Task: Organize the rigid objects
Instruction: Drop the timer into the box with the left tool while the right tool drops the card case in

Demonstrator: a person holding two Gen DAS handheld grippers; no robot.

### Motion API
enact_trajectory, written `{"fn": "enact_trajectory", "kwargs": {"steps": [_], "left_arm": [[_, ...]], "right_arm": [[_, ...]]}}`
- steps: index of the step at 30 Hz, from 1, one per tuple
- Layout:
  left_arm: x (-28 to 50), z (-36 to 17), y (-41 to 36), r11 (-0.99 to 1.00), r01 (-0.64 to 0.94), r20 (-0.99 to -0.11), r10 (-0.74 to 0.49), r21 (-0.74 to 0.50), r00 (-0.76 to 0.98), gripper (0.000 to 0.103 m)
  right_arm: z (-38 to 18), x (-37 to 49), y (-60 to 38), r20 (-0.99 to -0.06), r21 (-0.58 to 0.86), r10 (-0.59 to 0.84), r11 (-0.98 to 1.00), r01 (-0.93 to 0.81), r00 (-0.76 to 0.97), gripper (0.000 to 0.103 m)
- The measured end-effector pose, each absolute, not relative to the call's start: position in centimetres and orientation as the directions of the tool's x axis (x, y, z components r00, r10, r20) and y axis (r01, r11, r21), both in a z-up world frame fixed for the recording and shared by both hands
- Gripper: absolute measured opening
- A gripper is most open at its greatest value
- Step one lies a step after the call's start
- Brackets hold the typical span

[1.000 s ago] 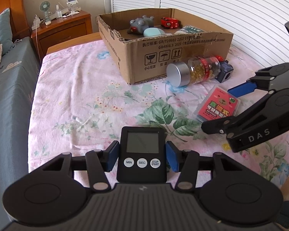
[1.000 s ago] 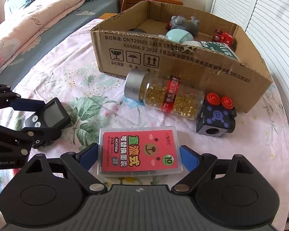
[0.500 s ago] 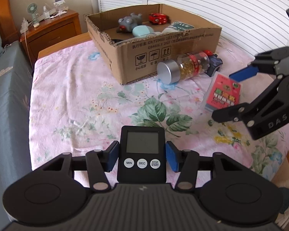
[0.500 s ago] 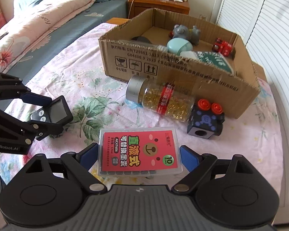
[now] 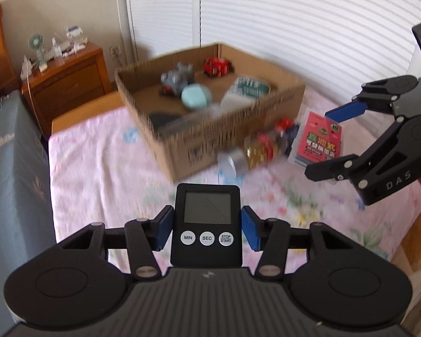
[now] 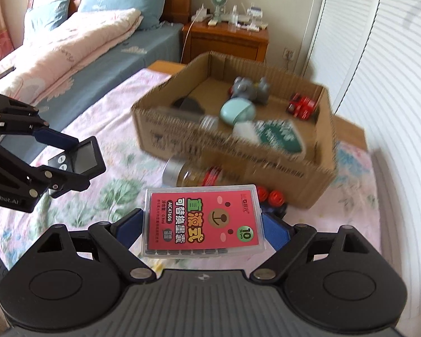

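Observation:
My left gripper (image 5: 207,231) is shut on a black digital timer (image 5: 206,224) and holds it in the air above the floral bedspread. My right gripper (image 6: 203,229) is shut on a clear case with a red label (image 6: 203,219), also lifted; that case shows in the left wrist view (image 5: 318,141). The left gripper with the timer shows at the left of the right wrist view (image 6: 78,157). An open cardboard box (image 6: 308,171) stands ahead with several toys inside. A capsule bottle (image 6: 193,177) and a black cube with red knobs (image 6: 272,196) lie against the box front.
The pink floral bedspread (image 5: 98,151) covers the surface. A wooden nightstand (image 6: 227,39) with a small fan stands behind. A bed with blue sheet and pink quilt (image 6: 70,45) is to the left. White louvred doors (image 5: 294,28) are behind the box.
Both grippers have risen off the bedspread with the timer and the red case in them. The views now look down into the box from higher up.

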State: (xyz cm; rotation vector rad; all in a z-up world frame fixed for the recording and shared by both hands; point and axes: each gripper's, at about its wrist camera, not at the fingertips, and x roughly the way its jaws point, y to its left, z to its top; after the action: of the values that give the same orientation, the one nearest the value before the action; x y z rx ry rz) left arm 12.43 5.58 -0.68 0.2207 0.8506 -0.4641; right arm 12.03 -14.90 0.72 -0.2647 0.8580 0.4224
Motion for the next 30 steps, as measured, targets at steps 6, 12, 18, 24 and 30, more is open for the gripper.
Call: {"fn": "enact_trajectory", "kwargs": {"steps": [6,12,18,24,30], "left_arm": [[15.5,2.0,4.3,0.868,0.496,-0.727,-0.333,0.012,0.601,0.051],[20.2,2.8,2.7,0.869,0.494,-0.715,-0.323,0.035,0.62,0.051],[25.4,1.7,1.7,0.882,0.469,-0.743,-0.291,0.036,0.603,0.051],[29.4,-0.4,1.0,0.905,0.423,-0.77,-0.243,0.038,0.589,0.051],[31.3,-1.5,1.4,0.938,0.343,-0.742,-0.201,0.041,0.639,0.07]], "right_arm": [[2.8,13.7,-16.1,-0.735,-0.072,0.254,0.893,-0.445,0.629,0.092],[3.9,15.7,-17.3,-0.708,-0.081,0.247,0.902,-0.424,0.661,0.092],[4.2,17.4,-18.3,-0.698,-0.07,0.249,0.91,-0.41,0.671,0.092],[3.9,18.3,-18.7,-0.696,-0.063,0.247,0.914,-0.4,0.674,0.092],[3.7,18.6,-18.9,-0.695,-0.069,0.236,0.918,-0.39,0.679,0.092]]}}
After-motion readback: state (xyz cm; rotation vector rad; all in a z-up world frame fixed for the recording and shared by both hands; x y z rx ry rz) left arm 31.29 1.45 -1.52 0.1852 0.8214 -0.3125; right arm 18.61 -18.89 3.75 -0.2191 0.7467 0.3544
